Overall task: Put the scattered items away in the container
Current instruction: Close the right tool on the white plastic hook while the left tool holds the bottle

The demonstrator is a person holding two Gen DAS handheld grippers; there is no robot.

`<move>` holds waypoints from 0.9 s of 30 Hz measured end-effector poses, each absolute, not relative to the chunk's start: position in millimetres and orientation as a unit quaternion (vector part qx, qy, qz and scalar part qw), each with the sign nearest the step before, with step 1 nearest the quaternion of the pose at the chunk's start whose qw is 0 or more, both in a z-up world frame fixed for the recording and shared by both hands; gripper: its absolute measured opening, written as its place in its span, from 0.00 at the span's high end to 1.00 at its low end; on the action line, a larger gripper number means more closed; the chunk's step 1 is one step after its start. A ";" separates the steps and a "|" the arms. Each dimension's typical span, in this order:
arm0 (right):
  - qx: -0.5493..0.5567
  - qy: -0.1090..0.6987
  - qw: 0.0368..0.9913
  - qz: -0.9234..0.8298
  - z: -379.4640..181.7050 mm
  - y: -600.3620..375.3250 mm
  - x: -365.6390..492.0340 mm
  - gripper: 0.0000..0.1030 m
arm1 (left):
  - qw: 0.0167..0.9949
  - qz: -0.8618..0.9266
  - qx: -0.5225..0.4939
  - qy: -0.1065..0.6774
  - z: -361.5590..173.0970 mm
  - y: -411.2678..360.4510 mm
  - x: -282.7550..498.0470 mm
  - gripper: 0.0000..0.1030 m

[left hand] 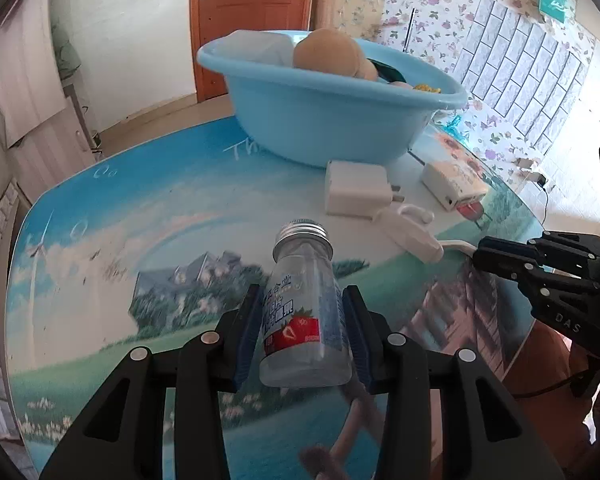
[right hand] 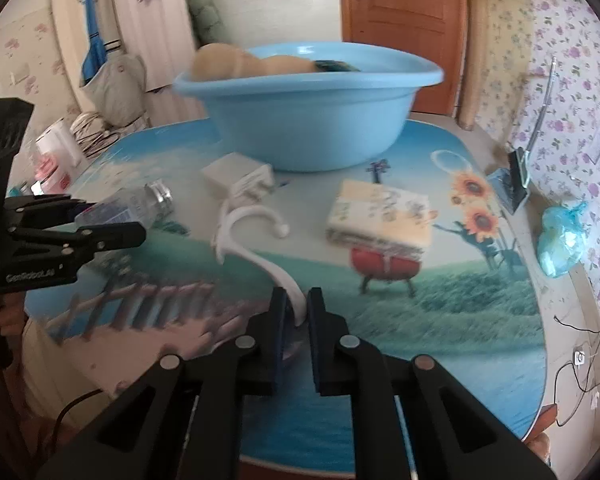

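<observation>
Bottle (left hand: 300, 304), clear plastic, silver screw cap, strawberry label, sits lower centre clamped by left gripper (left hand: 302, 336); right gripper (right hand: 296, 320) pinches white plastic hook (right hand: 252, 236) mid-frame. Blue basin (left hand: 324, 120) upper centre.

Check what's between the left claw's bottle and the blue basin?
The white charger plug lies flat between the clear bottle and the blue basin, close to the basin's base; shown in the left wrist view.
</observation>
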State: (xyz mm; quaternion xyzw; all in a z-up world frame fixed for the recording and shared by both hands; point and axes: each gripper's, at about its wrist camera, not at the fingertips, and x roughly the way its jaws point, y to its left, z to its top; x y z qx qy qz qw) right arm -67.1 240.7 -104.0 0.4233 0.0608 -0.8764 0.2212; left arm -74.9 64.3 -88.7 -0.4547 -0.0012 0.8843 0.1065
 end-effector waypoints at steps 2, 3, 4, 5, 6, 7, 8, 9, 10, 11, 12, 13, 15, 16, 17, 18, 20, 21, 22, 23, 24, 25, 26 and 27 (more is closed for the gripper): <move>0.425 0.065 0.228 -0.873 -103.4 235.8 -60.7 0.91 | 0.103 0.885 -0.455 -0.005 -89.2 61.3 -68.6 0.61; 0.427 0.066 0.232 -0.871 -104.0 232.0 -57.2 0.91 | 0.102 0.885 -0.455 -0.006 -89.6 60.2 -66.0 0.61; 0.427 0.068 0.236 -0.870 -102.9 229.3 -53.7 0.91 | 0.100 0.885 -0.454 -0.008 -89.6 58.1 -62.8 0.61; 0.428 0.072 0.241 -0.868 -102.6 225.6 -50.4 0.91 | 0.099 0.885 -0.454 -0.008 -89.4 57.5 -59.4 0.61; 0.427 0.077 0.246 -0.867 -102.9 220.9 -46.8 0.91 | 0.097 0.886 -0.454 -0.009 -89.3 56.1 -56.2 0.61; 0.427 0.081 0.250 -0.865 -102.5 217.6 -43.7 0.91 | 0.097 0.886 -0.453 -0.009 -89.3 55.9 -54.5 0.61; 0.427 0.083 0.252 -0.864 -101.1 219.5 -42.1 0.91 | 0.096 0.886 -0.453 -0.010 -89.1 55.3 -52.1 0.61; 0.426 0.086 0.253 -0.864 -100.1 220.2 -40.8 0.91 | 0.095 0.887 -0.452 -0.010 -88.8 53.7 -49.6 0.61; 0.426 0.088 0.251 -0.865 -100.4 219.6 -39.2 0.91 | 0.094 0.887 -0.452 -0.011 -88.9 52.1 -47.0 0.61; 0.426 0.088 0.248 -0.865 -99.3 220.3 -39.0 0.91 | 0.092 0.887 -0.452 -0.012 -89.0 49.8 -45.2 0.61; 0.426 0.086 0.242 -0.867 -98.9 222.6 -38.9 0.91 | 0.089 0.887 -0.453 -0.013 -89.0 48.4 -43.5 0.61; 0.425 0.084 0.237 -0.870 -97.9 224.8 -38.8 0.91 | 0.086 0.887 -0.453 -0.013 -89.6 47.7 -42.4 0.61; 0.424 0.077 0.220 -0.875 -96.2 231.7 -40.3 0.91 | 0.080 0.887 -0.454 -0.012 -89.9 47.0 -40.1 0.61; 0.424 0.074 0.212 -0.877 -95.6 234.9 -41.7 0.91 | 0.075 0.887 -0.456 -0.009 -90.4 47.0 -40.0 0.61; 0.425 0.072 0.204 -0.879 -95.4 238.7 -42.6 0.91 | 0.072 0.887 -0.457 -0.008 -91.2 46.2 -40.0 0.61; 0.425 0.071 0.198 -0.880 -95.3 241.2 -43.9 0.91 | 0.069 0.886 -0.459 -0.007 -92.4 45.5 -40.2 0.61; 0.430 0.072 0.188 -0.880 -96.0 245.8 -43.9 0.91 | 0.064 0.886 -0.460 -0.005 -94.4 44.5 -40.4 0.61; 0.432 0.074 0.185 -0.880 -96.6 246.9 -43.3 0.91 | 0.063 0.886 -0.460 -0.004 -94.8 44.0 -40.2 0.61; 0.435 0.073 0.183 -0.879 -97.2 247.5 -42.5 0.91 | 0.062 0.886 -0.460 -0.001 -95.3 44.6 -40.5 0.61; 0.437 0.071 0.184 -0.878 -97.6 247.8 -41.5 0.90 | 0.061 0.886 -0.460 0.001 -95.6 44.8 -40.9 0.61; 0.437 0.072 0.181 -0.878 -97.4 247.8 -40.6 0.89 | 0.061 0.886 -0.459 0.003 -95.8 45.3 -41.1 0.61; 0.437 0.075 0.179 -0.878 -97.4 246.8 -40.0 0.79 | 0.061 0.887 -0.458 0.005 -96.1 45.2 -41.0 0.61; 0.435 0.079 0.179 -0.879 -97.0 244.9 -39.3 0.63 | 0.061 0.887 -0.457 0.007 -96.6 45.5 -41.5 0.61; 0.432 0.081 0.182 -0.880 -96.2 243.1 -38.9 0.55 | 0.061 0.888 -0.456 0.009 -96.9 45.9 -41.9 0.61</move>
